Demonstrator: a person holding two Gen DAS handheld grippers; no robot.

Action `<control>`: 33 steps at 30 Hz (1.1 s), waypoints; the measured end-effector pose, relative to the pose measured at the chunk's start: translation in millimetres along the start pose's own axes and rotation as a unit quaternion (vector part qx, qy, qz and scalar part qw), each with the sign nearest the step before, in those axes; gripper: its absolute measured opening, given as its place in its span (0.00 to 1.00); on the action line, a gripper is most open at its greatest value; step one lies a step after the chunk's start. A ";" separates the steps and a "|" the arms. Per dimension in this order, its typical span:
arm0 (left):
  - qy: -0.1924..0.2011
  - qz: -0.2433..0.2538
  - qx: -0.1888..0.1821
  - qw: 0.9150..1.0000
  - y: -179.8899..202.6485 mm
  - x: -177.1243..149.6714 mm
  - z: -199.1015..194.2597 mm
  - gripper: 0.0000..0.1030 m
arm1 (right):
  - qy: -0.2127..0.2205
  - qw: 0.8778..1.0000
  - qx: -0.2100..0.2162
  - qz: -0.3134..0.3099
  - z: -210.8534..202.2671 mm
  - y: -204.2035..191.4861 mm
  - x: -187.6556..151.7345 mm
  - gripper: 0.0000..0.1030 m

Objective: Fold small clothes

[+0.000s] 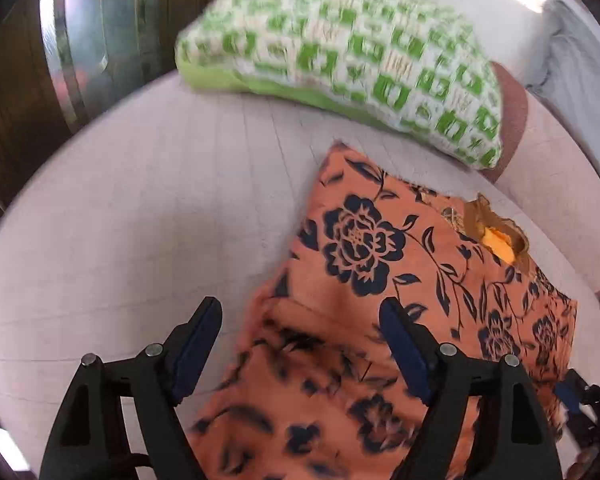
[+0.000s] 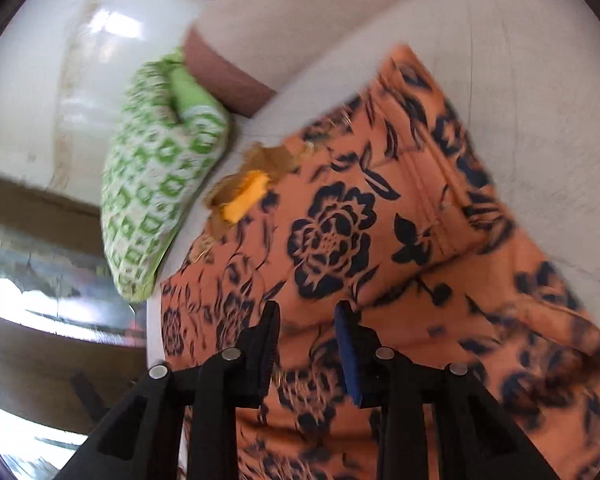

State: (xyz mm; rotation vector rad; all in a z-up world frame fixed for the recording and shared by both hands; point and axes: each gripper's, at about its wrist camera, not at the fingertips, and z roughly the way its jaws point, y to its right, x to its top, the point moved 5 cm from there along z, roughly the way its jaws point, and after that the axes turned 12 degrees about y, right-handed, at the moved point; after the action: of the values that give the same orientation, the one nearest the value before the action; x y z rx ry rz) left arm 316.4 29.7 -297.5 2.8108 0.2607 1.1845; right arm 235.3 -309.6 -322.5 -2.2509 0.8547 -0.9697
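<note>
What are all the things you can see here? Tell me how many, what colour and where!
Flowery garment: one, orange with dark blue flowers, lying on the bed, partly folded over itself.
Neck label: one, yellow-orange, at the garment's brown-edged neck opening.
Pillow: one, green and white squares, at the far end of the bed beyond the garment.
Bed sheet: one, pale pinkish white, under everything.
Brown edge: one, reddish brown, behind the pillow; what it belongs to is unclear.
Left gripper: one, black with blue pads, jaws wide apart above the garment's near part.
Right gripper: one, black with blue pads, jaws narrow over the garment; whether fabric is pinched is unclear.
</note>
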 end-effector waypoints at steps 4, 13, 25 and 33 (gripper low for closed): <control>-0.015 0.001 0.003 1.000 -38.0 -25.0 -32.7 0.79 | 0.016 0.999 0.001 -0.052 -50.5 -1.0 -7.6 0.46; -0.061 -0.067 -0.052 0.994 -131.7 -90.0 -85.5 0.78 | 0.027 0.998 0.005 -0.057 -168.2 82.9 -36.4 0.73; -0.127 -0.022 -0.131 0.983 -115.9 -122.2 -91.3 0.36 | -0.083 0.995 0.062 0.010 -189.7 157.0 -80.4 0.73; -0.101 -0.023 -0.110 0.988 -104.6 -99.8 -83.6 0.76 | -0.089 0.993 0.073 0.011 -171.9 157.5 -101.2 0.73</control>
State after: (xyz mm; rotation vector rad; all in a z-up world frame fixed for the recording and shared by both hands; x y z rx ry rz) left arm 174.9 114.4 -323.8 2.6872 0.1669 0.8509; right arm -4.8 -377.5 -370.4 -2.1605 0.7056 -0.7809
